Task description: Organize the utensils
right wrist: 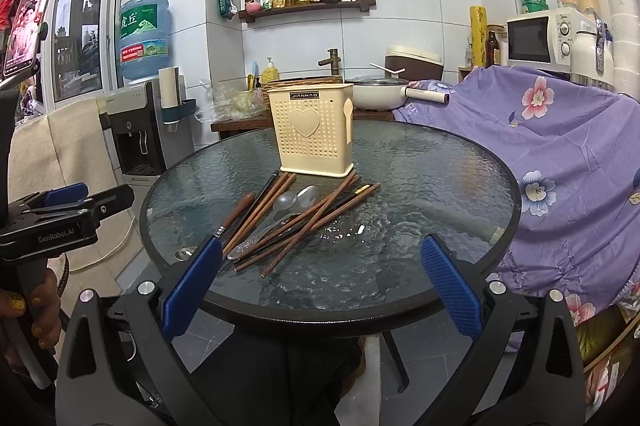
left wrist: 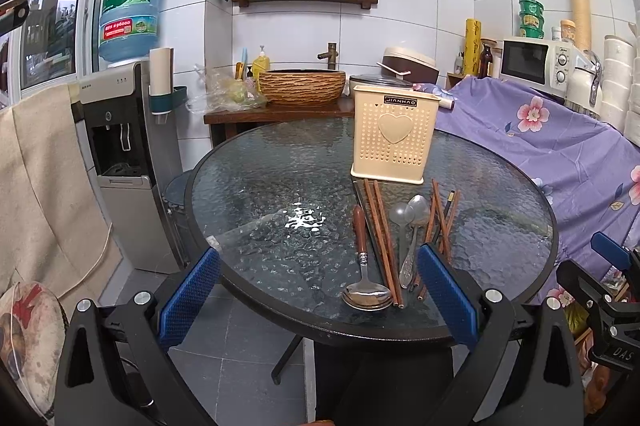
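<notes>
A round glass table [left wrist: 256, 186] is sitting in the middle of a tiled kitchen, with a purple floral cloth [right wrist: 560, 154] draping the furniture just beside it. A cream perforated utensil holder [left wrist: 394, 134] with a raised heart is standing upright on the far part of the glass. Nearer the table's edge, brown chopsticks [right wrist: 308, 222] are lying loose and crossing one another, with a wood-handled metal spoon [left wrist: 364, 266], a silver spoon [left wrist: 414, 238] and a clear plastic spoon [left wrist: 401, 222] lying among them. The left gripper [left wrist: 318, 290] and right gripper [right wrist: 322, 286] are hovering at the near edge, blue-padded jaws spread wide, gripping nothing.
</notes>
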`<state>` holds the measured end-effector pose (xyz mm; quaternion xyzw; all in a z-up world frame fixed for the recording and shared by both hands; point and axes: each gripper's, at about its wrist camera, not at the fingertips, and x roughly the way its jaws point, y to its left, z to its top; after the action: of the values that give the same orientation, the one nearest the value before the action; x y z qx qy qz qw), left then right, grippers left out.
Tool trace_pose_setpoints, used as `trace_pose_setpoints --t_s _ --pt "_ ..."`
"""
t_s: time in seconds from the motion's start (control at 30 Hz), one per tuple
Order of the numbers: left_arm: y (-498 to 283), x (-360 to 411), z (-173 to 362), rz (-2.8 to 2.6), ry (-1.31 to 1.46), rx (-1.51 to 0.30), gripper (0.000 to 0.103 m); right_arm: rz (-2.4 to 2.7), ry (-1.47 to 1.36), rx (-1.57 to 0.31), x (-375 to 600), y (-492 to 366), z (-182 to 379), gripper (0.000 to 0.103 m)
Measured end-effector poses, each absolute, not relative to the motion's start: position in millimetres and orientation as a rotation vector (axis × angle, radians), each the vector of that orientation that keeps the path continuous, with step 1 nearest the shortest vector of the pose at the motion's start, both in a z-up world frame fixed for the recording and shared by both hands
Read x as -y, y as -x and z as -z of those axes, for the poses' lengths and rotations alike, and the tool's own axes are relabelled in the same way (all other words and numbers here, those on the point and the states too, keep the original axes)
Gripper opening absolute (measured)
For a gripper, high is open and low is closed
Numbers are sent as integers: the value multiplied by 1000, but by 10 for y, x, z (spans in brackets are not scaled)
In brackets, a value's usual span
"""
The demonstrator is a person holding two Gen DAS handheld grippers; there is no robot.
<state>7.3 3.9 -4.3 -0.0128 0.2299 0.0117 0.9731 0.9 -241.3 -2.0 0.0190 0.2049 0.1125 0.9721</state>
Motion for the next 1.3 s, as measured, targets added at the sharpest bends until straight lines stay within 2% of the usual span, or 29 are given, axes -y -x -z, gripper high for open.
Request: trace_pose_setpoints --t_s 1.3 --pt "-79 -93 63 -11 46 -482 97 -231 -40 -426 2402 -18 66 98"
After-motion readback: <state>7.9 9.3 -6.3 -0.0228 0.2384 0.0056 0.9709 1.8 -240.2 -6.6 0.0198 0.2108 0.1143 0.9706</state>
